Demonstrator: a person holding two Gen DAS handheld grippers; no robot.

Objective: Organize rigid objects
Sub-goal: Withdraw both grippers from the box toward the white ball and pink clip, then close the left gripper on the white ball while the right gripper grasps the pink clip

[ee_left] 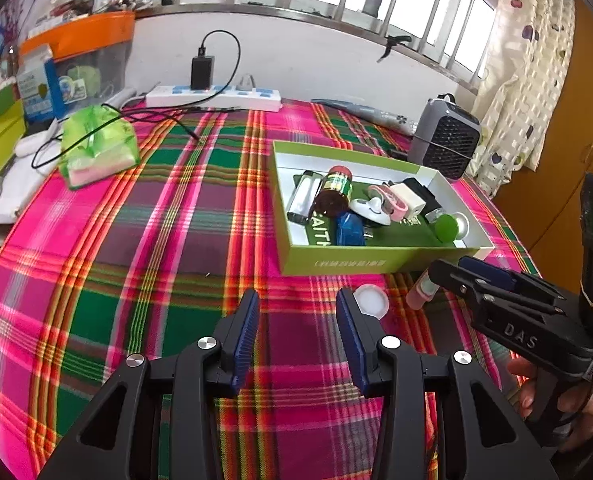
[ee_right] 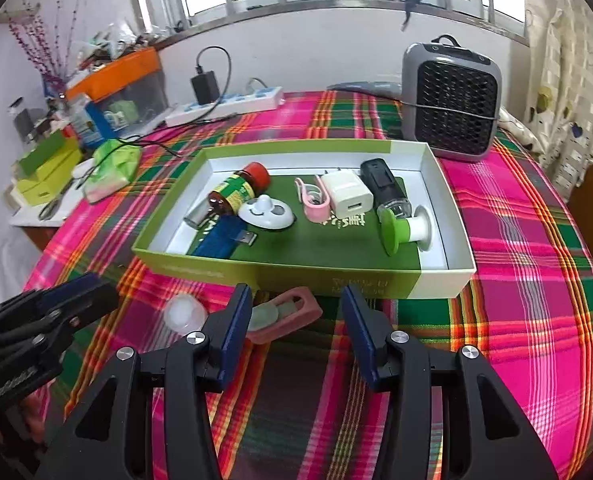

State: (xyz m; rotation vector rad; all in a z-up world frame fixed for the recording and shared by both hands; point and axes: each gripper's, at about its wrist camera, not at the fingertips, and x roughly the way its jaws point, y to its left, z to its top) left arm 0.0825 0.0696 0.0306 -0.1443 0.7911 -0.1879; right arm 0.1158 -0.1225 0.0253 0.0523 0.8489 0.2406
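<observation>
- Sorting loose bits into the shallow green-and-white cardboard box [ee_right: 448, 280] on the plaid cloth; most already inside (brown bottle w/ red cap [ee_right: 238, 192], white charger cube [ee_right: 346, 196], green-and-white spool [ee_right: 404, 230], etc.).
- Two items left outside, just in front of box's near wall: pink rubbery holder w/ pale green discs [ee_right: 284, 314] and small round white cap [ee_right: 184, 314].
- Right gripper [ee_right: 296, 336] spread wide, empty, fingers near either side of pink holder, not yet around it.
- Left gripper [ee_left: 296, 334] also spread, holding nothing; white cap just beside its right finger.
- Next move, probably: right gripper lowers over pink holder, closes, lifts over box wall. Holder lies at an angle, so approach may need some turning.
- Hard to tell: holder's near end hidden behind right gripper's left finger; in left view mostly blocked. Blue object in box partly cut off by wall.
</observation>
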